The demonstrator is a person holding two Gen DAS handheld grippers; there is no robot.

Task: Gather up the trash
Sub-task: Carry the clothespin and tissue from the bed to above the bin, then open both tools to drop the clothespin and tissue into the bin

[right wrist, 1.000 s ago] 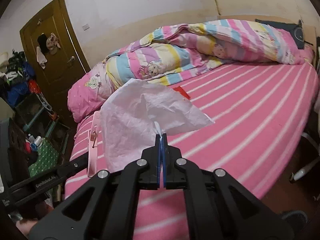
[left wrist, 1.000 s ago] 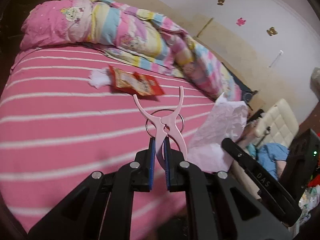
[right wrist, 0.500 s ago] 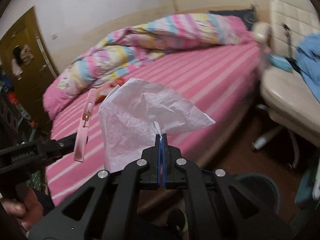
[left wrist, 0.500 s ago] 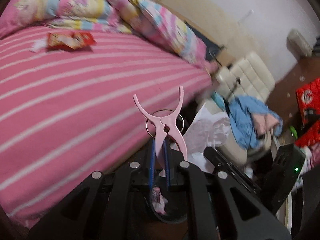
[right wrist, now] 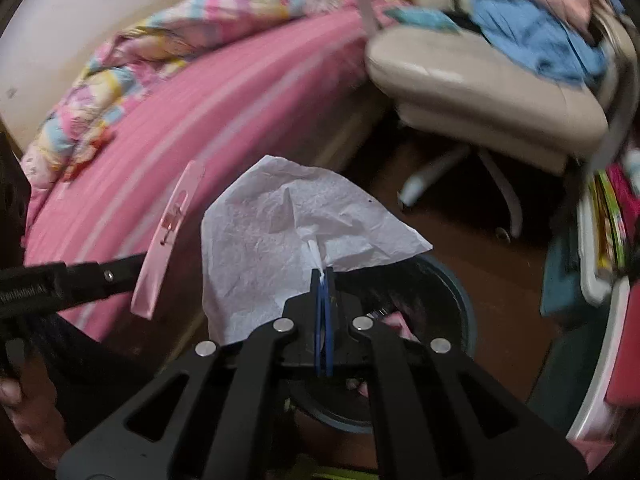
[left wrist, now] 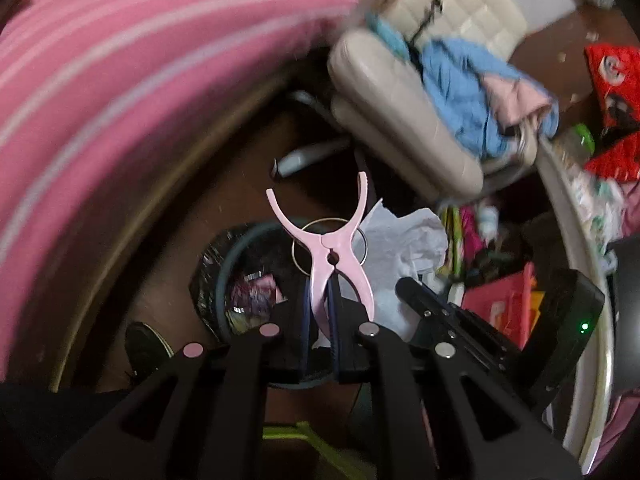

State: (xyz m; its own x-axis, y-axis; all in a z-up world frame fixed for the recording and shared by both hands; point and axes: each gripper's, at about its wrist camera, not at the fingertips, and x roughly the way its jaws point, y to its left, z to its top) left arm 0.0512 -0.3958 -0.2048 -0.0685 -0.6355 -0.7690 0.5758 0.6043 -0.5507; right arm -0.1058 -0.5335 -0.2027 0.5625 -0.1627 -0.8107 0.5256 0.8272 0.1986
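Both grippers have swung off the bed (left wrist: 120, 80) over the bin (left wrist: 224, 280), left gripper (left wrist: 320, 312) pinching clip (left wrist: 332, 252), right gripper (right wrist: 323, 300) pinching tissue (right wrist: 272, 240).

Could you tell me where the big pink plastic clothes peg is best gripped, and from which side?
Grip the pink plastic clothes peg by one long flat handle leg, from below, as the left gripper does: the legs give parallel faces, while the curved prongs splay outward above the metal ring.

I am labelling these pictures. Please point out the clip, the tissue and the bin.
clip (left wrist: 326, 248): left wrist view, pivot.
tissue (right wrist: 264, 240): right wrist view, middle.
bin (right wrist: 460, 292): right wrist view, rim.
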